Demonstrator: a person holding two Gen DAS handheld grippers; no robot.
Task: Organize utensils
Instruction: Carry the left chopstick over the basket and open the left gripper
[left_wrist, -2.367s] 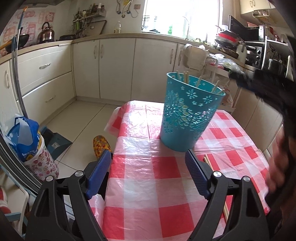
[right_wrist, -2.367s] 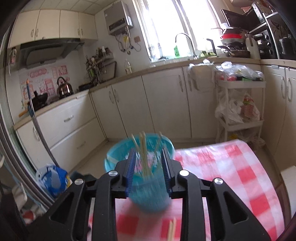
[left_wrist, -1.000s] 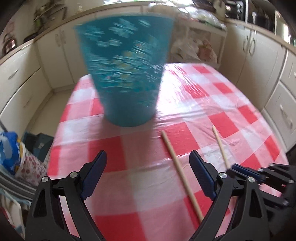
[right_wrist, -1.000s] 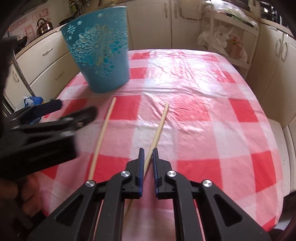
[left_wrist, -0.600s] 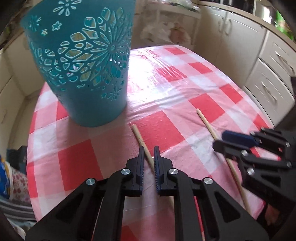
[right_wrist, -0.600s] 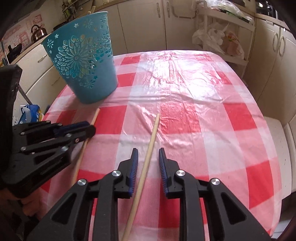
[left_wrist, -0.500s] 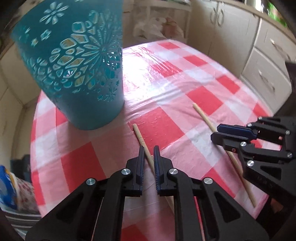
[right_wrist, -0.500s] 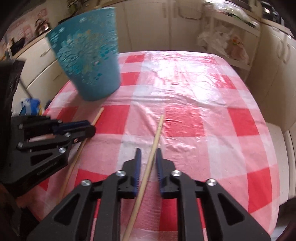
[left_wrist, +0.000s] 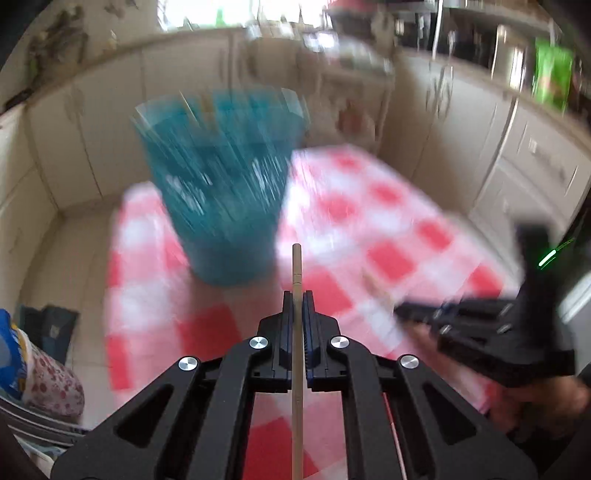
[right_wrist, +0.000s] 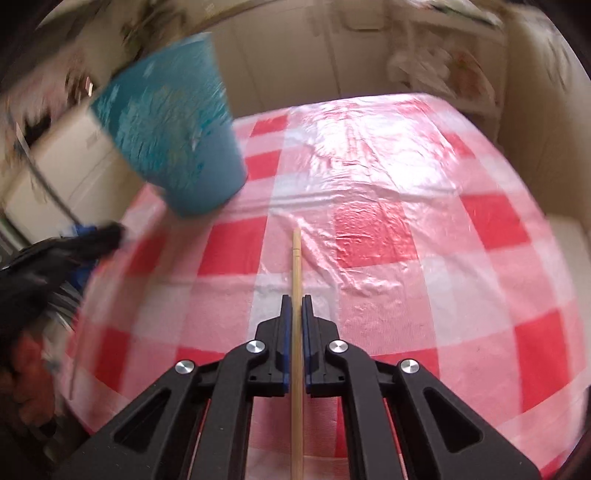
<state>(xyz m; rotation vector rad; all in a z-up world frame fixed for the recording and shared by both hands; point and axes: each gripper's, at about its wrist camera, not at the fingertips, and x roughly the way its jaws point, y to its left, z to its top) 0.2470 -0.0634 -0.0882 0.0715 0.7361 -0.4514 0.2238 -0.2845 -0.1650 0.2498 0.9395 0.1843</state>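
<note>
Left claw (left_wrist: 297, 301) is pinched on a thin, round, pale wooden chopstick (left_wrist: 296, 273), pads pressed against its shaft on both sides. The stick runs straight along the claw's axis, a short length projecting past the pads, the rest passing back under the camera. Its tip points at the base of the teal plastic basket with cut-out flower pattern (left_wrist: 221, 184), just short of it in this view. The background is heavily blurred; the held stick is sharp.

Right claw (right_wrist: 296, 302) is likewise clamped on a second pale wooden chopstick (right_wrist: 296, 258), also lengthwise between the pads. From this view the basket stands up and to the left of the stick's tip, well apart. Whether this stick has cleared the red-and-white checked plastic tablecloth (right_wrist: 406, 240) on the table cannot be told.

Judgement: the in-line grip keeps each stick stiff and aimed, so it can be tipped upright and dropped tip-first through the basket's open rim. Several similar sticks already stand inside the basket, visible at the rim in the left view.

Appearance: both sticks are plain, light tan, slender, with a faint step near the free end. Smooth and thin, so likely to swivel between the pads if knocked.
</note>
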